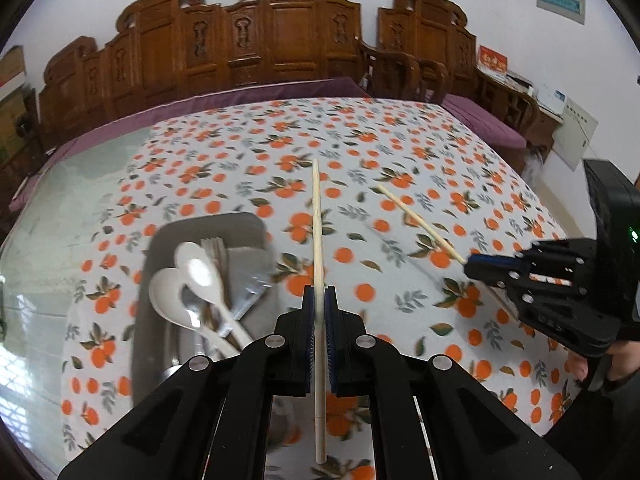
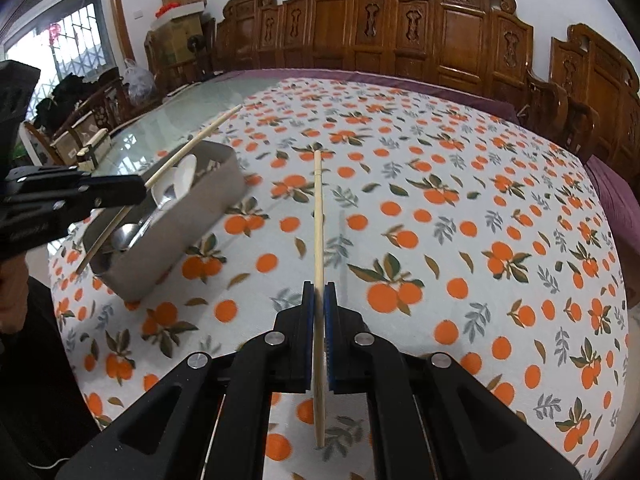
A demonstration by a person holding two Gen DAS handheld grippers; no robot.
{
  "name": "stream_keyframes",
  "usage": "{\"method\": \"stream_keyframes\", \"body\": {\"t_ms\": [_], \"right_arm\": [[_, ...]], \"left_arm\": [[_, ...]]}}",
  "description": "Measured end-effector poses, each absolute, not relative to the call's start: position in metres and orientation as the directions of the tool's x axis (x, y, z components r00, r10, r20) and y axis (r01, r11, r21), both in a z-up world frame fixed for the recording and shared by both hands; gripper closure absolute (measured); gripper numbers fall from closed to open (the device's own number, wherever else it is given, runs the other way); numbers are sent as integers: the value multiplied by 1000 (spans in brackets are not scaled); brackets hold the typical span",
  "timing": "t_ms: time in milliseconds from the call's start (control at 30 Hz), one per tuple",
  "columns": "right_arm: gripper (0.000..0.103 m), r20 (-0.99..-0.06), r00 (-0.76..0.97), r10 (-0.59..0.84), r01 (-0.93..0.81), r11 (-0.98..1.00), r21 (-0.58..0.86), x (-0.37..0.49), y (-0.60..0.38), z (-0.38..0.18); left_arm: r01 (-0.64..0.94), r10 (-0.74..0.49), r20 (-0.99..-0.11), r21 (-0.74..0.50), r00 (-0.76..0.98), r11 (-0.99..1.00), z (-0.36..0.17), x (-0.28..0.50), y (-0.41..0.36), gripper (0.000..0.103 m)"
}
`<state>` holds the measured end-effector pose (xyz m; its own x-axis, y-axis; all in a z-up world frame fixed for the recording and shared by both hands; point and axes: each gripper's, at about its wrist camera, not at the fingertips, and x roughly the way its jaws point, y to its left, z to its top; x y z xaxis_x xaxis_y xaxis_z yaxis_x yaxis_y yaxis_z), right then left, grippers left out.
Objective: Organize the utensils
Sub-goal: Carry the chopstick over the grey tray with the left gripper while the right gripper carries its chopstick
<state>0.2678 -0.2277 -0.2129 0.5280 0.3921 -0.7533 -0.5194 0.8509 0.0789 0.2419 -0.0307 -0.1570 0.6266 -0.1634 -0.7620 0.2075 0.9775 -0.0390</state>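
My left gripper (image 1: 319, 292) is shut on a pale wooden chopstick (image 1: 317, 220) that points straight ahead, lifted above the orange-print tablecloth (image 1: 400, 152). To its left lies a grey tray (image 1: 250, 230) holding two white spoons (image 1: 196, 264), forks (image 1: 216, 248) and a metal spoon. My right gripper (image 2: 319, 286) is shut on a second chopstick (image 2: 318, 208), also off the cloth. In the left wrist view, the right gripper (image 1: 470, 266) and its chopstick (image 1: 416, 216) are at the right. In the right wrist view, the left gripper (image 2: 140, 190) holds its chopstick (image 2: 192, 142) over the tray (image 2: 180, 248).
Carved wooden chairs (image 1: 288, 36) with purple cushions (image 1: 488, 124) line the far side of the table. Bare glass tabletop (image 2: 180, 108) lies beyond the cloth on the tray's side. A person's hand (image 1: 624, 356) holds the right gripper's handle. Boxes (image 2: 180, 12) stand in the far corner.
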Motion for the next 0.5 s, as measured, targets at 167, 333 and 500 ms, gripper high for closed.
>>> {"method": "stream_keyframes", "body": {"t_ms": [167, 333, 500], "right_arm": [[97, -744, 533, 404, -534, 842, 75, 264, -218, -208], [97, -741, 530, 413, -552, 831, 68, 259, -209, -205], [97, -742, 530, 411, -557, 828, 60, 256, -205, -206]], "left_arm": [[181, -140, -762, -30, 632, 983, -156, 247, -7, 99], [155, -108, -768, -12, 631, 988, -162, 251, 11, 99], [122, -87, -779, -13, 620, 992, -175, 254, 29, 99]]}}
